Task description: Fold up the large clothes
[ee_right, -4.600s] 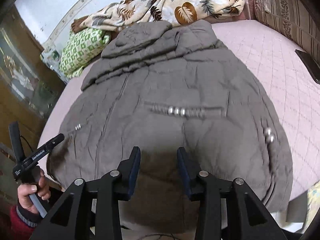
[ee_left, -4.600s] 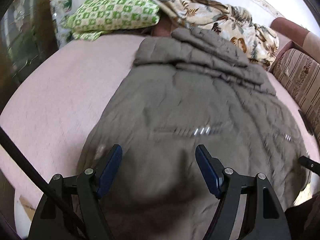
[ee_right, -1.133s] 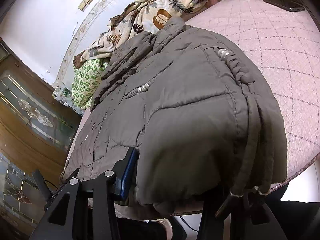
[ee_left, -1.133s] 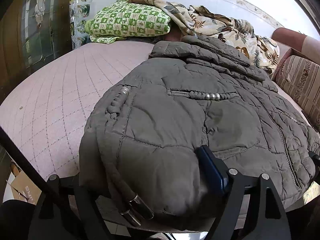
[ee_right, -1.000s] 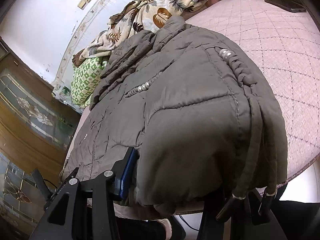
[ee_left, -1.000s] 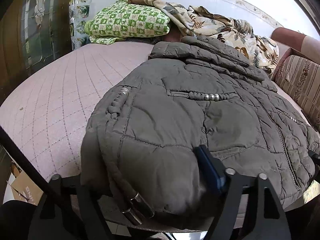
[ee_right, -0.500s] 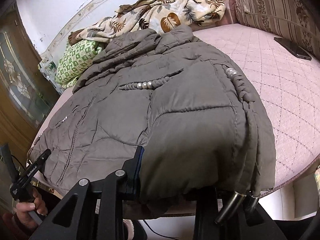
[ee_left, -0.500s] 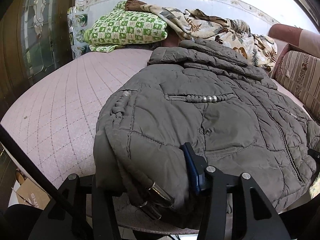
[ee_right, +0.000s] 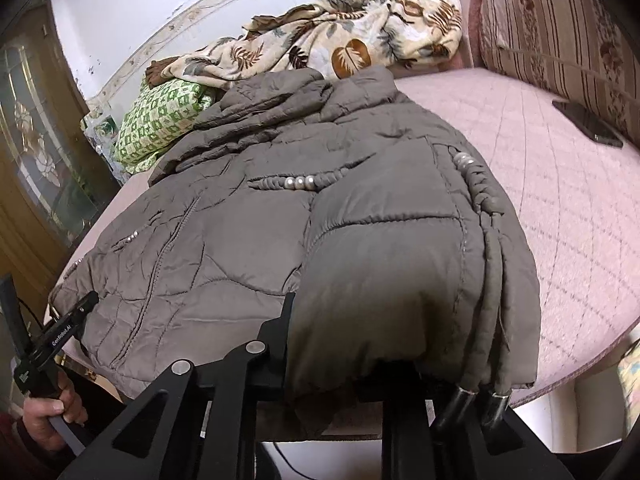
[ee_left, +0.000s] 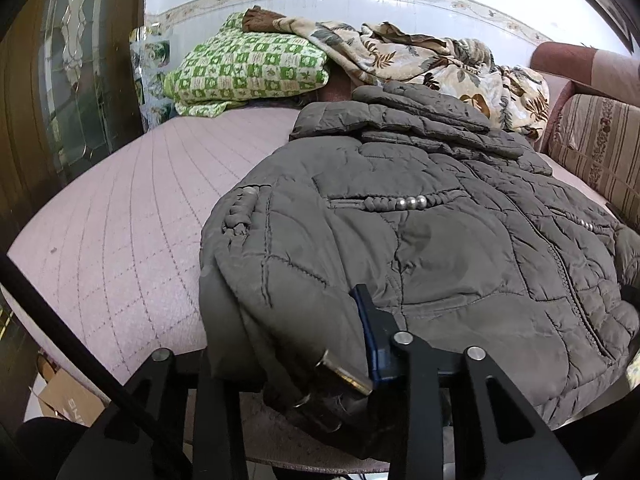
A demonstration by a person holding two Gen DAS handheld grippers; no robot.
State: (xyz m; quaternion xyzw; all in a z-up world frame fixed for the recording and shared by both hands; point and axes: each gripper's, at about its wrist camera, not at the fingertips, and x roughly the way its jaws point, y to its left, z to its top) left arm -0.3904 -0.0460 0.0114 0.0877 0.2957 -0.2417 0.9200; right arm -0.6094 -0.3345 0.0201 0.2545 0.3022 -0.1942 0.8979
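A grey quilted puffer jacket (ee_left: 420, 232) lies on the pink quilted bed (ee_left: 132, 216), hood toward the wall, hem at the near edge. My left gripper (ee_left: 288, 344) is shut on the jacket's left hem corner, where drawcord metal ends (ee_left: 344, 376) hang. My right gripper (ee_right: 340, 344) is shut on the jacket (ee_right: 320, 216) at its right hem corner, which bulges over the fingers; drawcord ends (ee_right: 480, 404) dangle beside it. The left gripper's handle and the hand (ee_right: 48, 360) show at the lower left of the right wrist view.
A green checked pillow (ee_left: 248, 68) and a leaf-print blanket (ee_left: 420, 60) lie at the head of the bed. A striped cushion (ee_right: 560, 28) stands at the right. A dark phone (ee_right: 588, 124) lies on the bed near it. A wood-and-glass cabinet (ee_left: 60, 80) stands left.
Both grippers came down onto the hem corners and closed on them. Over the last second the left jaws narrowed on the fabric and both corners lifted slightly.
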